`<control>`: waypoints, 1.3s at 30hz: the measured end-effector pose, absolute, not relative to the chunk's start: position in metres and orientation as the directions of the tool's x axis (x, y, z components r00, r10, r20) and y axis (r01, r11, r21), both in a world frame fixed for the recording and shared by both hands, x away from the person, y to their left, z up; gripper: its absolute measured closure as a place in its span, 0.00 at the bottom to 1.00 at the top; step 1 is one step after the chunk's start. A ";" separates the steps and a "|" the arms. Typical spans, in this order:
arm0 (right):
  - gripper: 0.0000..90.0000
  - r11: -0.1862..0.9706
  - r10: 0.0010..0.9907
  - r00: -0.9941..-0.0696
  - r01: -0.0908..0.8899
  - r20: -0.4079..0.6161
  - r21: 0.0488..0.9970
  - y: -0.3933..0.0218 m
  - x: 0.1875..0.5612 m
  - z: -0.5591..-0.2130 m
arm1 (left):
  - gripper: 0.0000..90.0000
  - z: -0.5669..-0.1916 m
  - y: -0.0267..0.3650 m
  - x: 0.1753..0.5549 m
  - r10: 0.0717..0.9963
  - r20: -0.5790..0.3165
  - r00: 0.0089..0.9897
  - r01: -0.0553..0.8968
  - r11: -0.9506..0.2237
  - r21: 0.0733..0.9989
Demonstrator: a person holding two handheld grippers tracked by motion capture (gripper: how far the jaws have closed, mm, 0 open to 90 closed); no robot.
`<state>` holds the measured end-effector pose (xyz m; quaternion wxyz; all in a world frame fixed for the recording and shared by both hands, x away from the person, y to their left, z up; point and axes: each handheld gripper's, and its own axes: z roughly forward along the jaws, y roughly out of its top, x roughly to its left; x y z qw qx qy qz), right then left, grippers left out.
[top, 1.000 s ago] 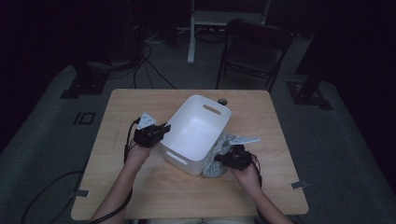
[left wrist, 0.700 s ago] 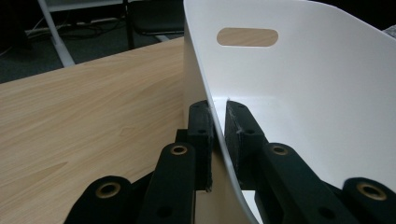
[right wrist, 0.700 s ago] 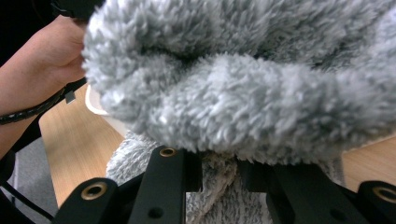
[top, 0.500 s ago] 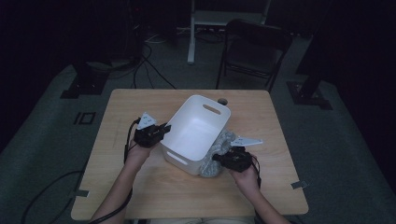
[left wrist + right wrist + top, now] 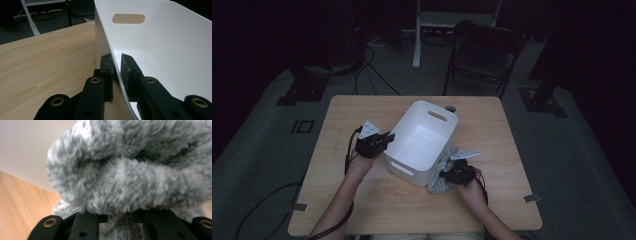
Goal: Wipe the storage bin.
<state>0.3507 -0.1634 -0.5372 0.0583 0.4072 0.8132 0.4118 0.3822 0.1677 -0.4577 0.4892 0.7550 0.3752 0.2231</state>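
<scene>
While a white plastic bin (image 5: 422,142) sits tipped on a wooden table (image 5: 362,200), its open mouth facing up and toward the person's right, a person works it with a pair of handheld tongs. The left gripper (image 5: 115,65) is clamped on the bin's near rim, one jaw outside the wall and one inside, apparently bracing the bin at its tilt. The right gripper (image 5: 451,175) is closed on a fluffy grey cloth (image 5: 130,177), which bulges over its jaws and lies on the table just beside the bin's right wall, outside it. The step in hand looks like loading the cloth into the bin. That next move calls for lifting the bundle clear of the rim and carrying it over the opening before letting go, with the left grip kept firm. No brand, label or writing can be read anywhere.
</scene>
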 end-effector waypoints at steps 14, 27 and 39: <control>0.82 0.295 0.558 -0.789 0.480 0.260 0.826 -0.155 0.298 -0.473 | 0.90 -0.458 0.167 0.382 0.795 -0.035 0.605 0.357 -0.232 0.905; 0.57 0.197 0.614 -0.743 0.470 0.266 0.860 -0.149 0.289 -0.466 | 0.90 -0.458 0.168 0.382 0.781 -0.039 0.624 0.350 -0.234 0.907; 0.53 0.224 0.651 -0.717 0.497 0.251 0.838 -0.142 0.292 -0.486 | 0.90 -0.458 0.167 0.382 0.778 -0.033 0.627 0.348 -0.243 0.905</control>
